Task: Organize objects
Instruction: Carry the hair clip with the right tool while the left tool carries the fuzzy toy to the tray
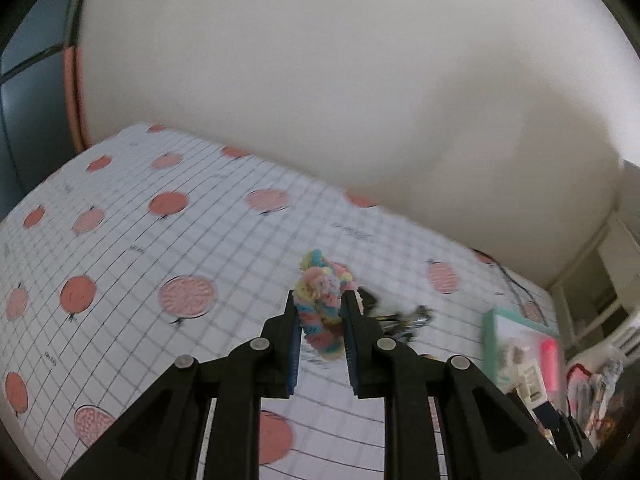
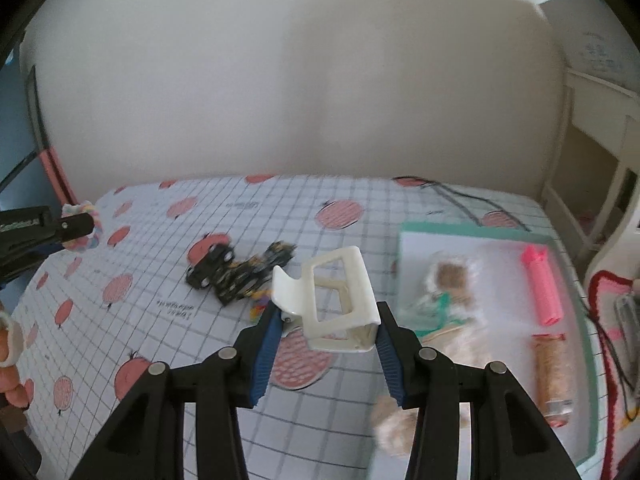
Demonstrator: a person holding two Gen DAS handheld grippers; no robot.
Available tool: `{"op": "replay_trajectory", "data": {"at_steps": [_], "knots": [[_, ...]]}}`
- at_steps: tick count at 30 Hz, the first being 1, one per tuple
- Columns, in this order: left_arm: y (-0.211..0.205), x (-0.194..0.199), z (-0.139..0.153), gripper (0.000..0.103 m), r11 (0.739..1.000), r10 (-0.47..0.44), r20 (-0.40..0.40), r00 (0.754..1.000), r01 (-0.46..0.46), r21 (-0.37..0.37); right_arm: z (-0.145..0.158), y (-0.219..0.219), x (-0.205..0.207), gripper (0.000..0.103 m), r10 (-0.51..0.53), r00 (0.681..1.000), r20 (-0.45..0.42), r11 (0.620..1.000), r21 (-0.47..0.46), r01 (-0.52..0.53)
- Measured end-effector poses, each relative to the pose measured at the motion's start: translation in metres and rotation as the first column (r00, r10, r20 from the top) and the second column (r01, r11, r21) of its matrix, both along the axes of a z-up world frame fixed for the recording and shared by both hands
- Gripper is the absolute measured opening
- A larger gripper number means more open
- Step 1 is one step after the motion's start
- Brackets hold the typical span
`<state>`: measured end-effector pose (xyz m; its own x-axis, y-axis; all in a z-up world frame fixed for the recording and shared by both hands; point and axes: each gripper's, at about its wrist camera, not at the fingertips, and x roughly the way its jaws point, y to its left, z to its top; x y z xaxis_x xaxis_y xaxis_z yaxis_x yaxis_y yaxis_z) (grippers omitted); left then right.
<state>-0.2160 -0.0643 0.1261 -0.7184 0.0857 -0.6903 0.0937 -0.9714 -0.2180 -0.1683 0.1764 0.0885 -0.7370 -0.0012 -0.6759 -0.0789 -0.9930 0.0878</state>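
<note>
While the left gripper [image 1: 322, 300] hangs above the grid-and-peach patterned tablecloth [image 1: 160, 240], its blue-padded fingers [image 1: 295, 332] pinch a fluffy pastel scrunchie [image 1: 322, 300] between them, lifted clear of the cloth. Farther right, black-patterned hair accessories [image 2: 236, 276] lie in a loose heap on the cloth, blurred and hard to tell apart. Next comes the right gripper [image 2: 326, 316] — its fingers are spread moderately and clamp a white claw hair clip [image 2: 340, 304] at its two sides, held above the cloth. Just right of it sits a teal-rimmed tray [image 2: 460, 228] holding a furry beige item [image 2: 452, 280], a pink tube [image 2: 542, 288] and a tan cylinder [image 2: 552, 372] — all well apart from the heap.
</note>
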Motion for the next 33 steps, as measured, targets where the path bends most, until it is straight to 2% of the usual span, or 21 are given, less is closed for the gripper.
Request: {"op": "replay_trajectory", "data": {"at_steps": [7,16,24,33], "knots": [[0.056,0.007,0.021,0.02,0.992,-0.123,-0.056,0.991,0.123,-0.01,0.011,0.053,0.01,0.049,-0.094,0.995,-0.025,0.996,-0.008,0.094],[0.127,0.016,0.03,0.02,0.959,-0.283,-0.103,0.954,0.281,-0.03,0.01,0.122,0.024,0.049,-0.219,0.976,-0.015,0.976,-0.009,0.218],[0.193,0.016,0.011,0.02,0.913,-0.408,-0.072,0.91,0.407,-0.025,-0.001,0.153,0.029,0.049,-0.27,0.963,0.011,0.963,-0.017,0.27],[0.221,-0.002,-0.017,0.02,0.889,-0.454,-0.039,0.89,0.455,0.041,-0.018,0.156,0.011,0.049,-0.256,0.966,0.041,0.966,-0.025,0.257]]}}
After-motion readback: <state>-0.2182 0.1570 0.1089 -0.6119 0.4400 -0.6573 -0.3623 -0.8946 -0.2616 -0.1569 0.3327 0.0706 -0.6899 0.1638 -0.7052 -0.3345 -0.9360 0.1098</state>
